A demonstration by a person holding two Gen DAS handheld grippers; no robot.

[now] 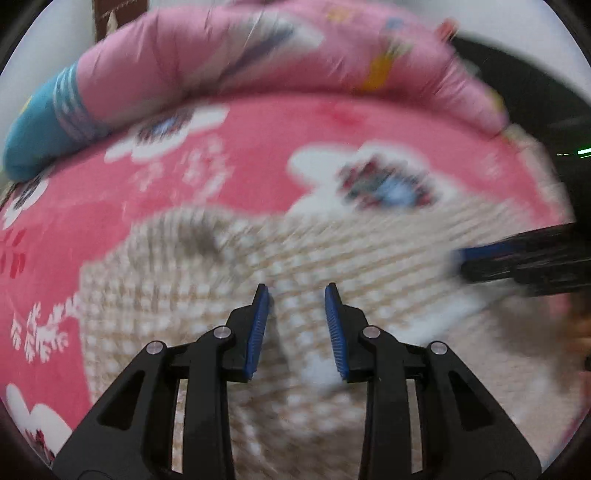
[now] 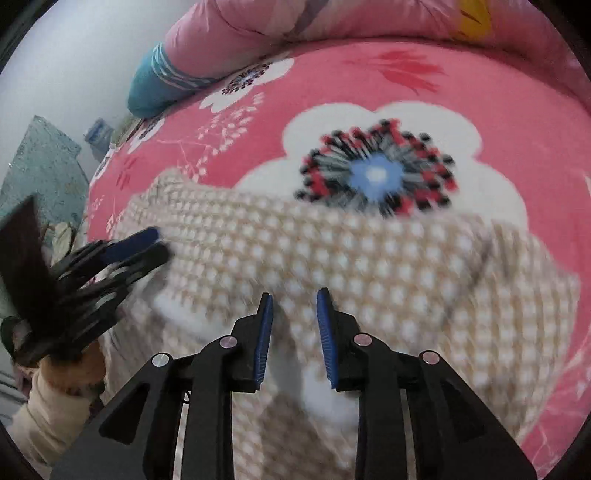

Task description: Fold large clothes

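A cream and beige knitted sweater [image 1: 166, 295] [image 2: 406, 277] lies bunched on a pink flowered bedspread [image 1: 258, 147] [image 2: 517, 110]. In the left wrist view my left gripper [image 1: 297, 291] points down at it, and a raised white fold of the knit is pinched between its blue pads. My right gripper [image 2: 293, 295] likewise holds a fold of the same sweater between its pads. Each gripper shows blurred in the other's view: the right one [image 1: 458, 260] at the right edge, the left one [image 2: 159, 242] at the left. Both are close above the sweater.
A rolled pink quilt [image 1: 221, 55] [image 2: 295, 22] runs along the far side of the bed, with a blue striped pillow [image 1: 33, 125] [image 2: 151, 88] at its left end. A person's hand and cream sleeve [image 2: 55, 387] hold the left gripper. A teal patterned panel [image 2: 37, 166] stands beyond the bed's left edge.
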